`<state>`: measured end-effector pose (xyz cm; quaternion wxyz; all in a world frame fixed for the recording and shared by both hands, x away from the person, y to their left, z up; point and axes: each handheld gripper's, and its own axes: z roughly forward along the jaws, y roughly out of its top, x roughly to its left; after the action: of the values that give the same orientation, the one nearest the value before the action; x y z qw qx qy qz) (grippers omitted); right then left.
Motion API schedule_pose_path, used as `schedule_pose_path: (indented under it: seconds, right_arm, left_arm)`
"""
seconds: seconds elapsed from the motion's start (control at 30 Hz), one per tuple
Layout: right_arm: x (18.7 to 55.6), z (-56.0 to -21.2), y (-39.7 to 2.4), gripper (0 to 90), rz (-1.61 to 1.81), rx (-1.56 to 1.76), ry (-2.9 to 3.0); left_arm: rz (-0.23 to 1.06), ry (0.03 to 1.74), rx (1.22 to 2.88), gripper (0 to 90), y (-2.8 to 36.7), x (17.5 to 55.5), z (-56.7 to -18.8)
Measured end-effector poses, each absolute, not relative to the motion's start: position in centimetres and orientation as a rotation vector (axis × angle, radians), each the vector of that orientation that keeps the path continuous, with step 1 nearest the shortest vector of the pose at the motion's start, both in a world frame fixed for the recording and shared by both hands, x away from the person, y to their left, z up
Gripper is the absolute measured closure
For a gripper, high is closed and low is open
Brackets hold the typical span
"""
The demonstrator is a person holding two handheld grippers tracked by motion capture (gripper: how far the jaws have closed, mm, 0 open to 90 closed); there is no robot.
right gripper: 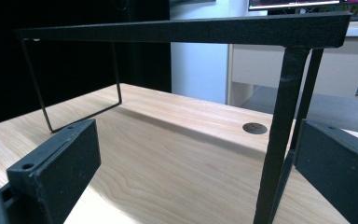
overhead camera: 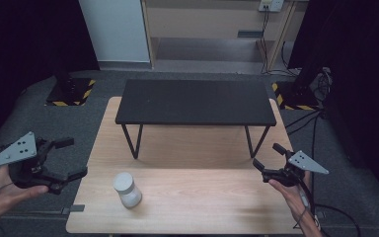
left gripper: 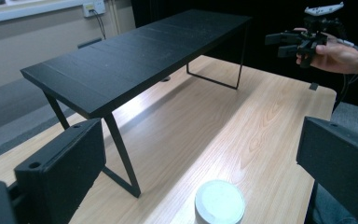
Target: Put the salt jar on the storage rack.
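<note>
A small white round-topped jar [overhead camera: 127,189] stands upright on the wooden table [overhead camera: 202,197], near its front left; in the left gripper view the jar [left gripper: 219,203] sits low between the jaws but farther off. My left gripper [overhead camera: 69,158] hovers off the table's left edge, open and empty, with its jaws wide apart [left gripper: 200,163]. My right gripper [overhead camera: 268,157] is held at the table's right edge, open and empty [right gripper: 191,163]. From the left gripper view, the right gripper [left gripper: 282,44] shows far off in a hand.
A low black shelf [overhead camera: 196,101] on thin metal legs stands across the table's far half. One shelf leg [right gripper: 279,140] rises close in front of my right gripper. Dark curtains, cables and floor stands ring the table.
</note>
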<state>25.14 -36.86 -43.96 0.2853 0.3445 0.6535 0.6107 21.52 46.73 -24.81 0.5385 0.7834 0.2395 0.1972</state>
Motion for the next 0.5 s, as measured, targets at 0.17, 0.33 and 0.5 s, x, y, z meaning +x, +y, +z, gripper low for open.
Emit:
schedule_pose_path:
  seconds: [0.17, 0.33, 0.5]
  right_arm:
    - [25.10, -44.06, -36.90, 0.6, 1.636, 0.926, 1.737]
    - [25.05, -44.08, -36.89, 0.6, 1.634, 0.934, 1.738]
    - [24.92, -44.20, -36.91, 1.0, 1.650, 0.932, 1.723]
  left_arm:
    - [0.462, 0.559, 1.881, 0.4, 46.66, 21.67, -24.56]
    - [0.465, 0.556, 1.903, 0.6, 46.51, 21.74, -24.53]
    - [0.442, 0.524, 1.952, 0.6, 46.43, 22.25, -24.71]
